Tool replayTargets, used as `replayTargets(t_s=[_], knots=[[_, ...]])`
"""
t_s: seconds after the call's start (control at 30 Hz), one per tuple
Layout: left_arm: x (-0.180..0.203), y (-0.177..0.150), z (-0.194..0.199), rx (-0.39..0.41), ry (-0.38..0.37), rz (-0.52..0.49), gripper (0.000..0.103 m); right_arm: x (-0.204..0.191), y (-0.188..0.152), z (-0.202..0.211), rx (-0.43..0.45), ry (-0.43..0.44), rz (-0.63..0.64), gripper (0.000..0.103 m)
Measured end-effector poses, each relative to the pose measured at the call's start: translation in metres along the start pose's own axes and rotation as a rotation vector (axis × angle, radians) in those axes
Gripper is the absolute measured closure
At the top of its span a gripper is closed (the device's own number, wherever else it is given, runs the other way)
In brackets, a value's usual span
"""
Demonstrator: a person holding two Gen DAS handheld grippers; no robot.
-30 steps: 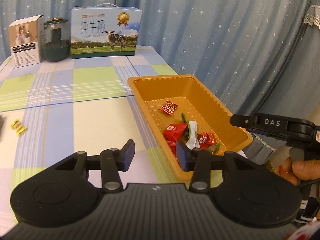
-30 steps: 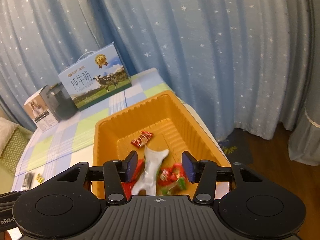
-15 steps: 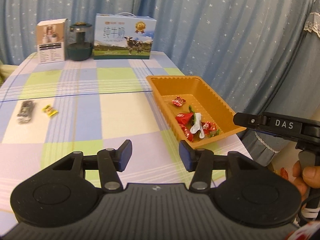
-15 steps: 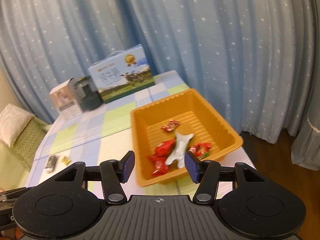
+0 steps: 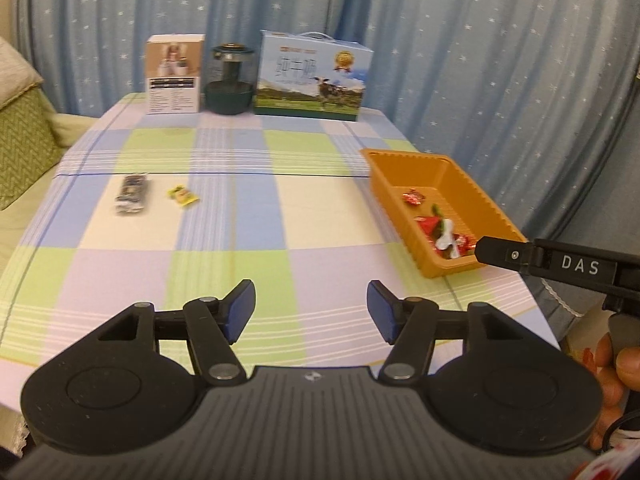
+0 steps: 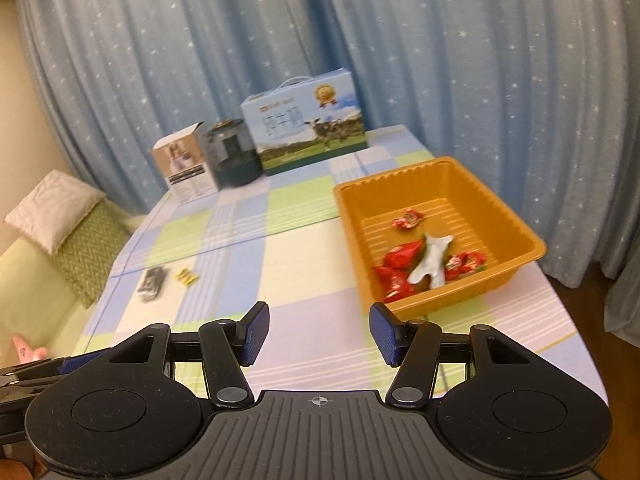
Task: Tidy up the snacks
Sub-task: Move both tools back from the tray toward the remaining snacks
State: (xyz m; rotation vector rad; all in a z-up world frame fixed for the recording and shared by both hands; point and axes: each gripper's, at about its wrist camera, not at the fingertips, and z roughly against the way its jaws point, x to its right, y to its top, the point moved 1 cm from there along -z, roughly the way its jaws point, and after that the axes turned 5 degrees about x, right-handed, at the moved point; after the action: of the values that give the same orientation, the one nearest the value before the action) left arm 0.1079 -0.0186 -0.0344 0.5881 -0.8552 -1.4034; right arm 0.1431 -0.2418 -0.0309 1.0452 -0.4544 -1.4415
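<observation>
Hovering above the checked pastel tablecloth of the table (image 5: 280,216), the left claw (image 5: 311,312) is empty, its two blue ribbed pads apart and its jaws opening with nothing between them. The right claw (image 6: 319,334) is likewise released, flat blue pads well apart, nothing gripped.

One orange moulded plastic tray (image 6: 516,222), rectangular with ribbed walls and a grooved floor, sits near the table's right edge. Inside lie crinkly red foil-wrapped snacks (image 6: 402,258), about five though they overlap, and one glossy white wrapper (image 6: 430,260) twisted at both ends.

Two snacks lie loose on the cloth, well apart from the tray: one dark oblong packet (image 5: 132,193), blurred, and just beside it one small yellow wrapped sweet (image 5: 182,195).

Along the far edge stand three things in a row: one white-and-brown cardboard box (image 5: 174,74), one dark green round jar-shaped appliance (image 5: 229,80) with a clear upper part, and one blue cardboard milk carton case (image 5: 313,76) with a handle and a cow picture.
</observation>
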Motion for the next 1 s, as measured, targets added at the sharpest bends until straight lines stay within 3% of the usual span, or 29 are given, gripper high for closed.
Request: replayTargets(t_s=[0.47,1.0], knots=[[-0.05,-0.001,0.021,0.027,0.103,0.041,0.039,-0.048,-0.017,-0.016,-0.044,0.057,0.071,0.047],[-0.098,0.003,0.023,0.04,0.168,0.093,0.037,-0.095,-0.019,-0.053,-0.069,0.116,0.141,0.047]])
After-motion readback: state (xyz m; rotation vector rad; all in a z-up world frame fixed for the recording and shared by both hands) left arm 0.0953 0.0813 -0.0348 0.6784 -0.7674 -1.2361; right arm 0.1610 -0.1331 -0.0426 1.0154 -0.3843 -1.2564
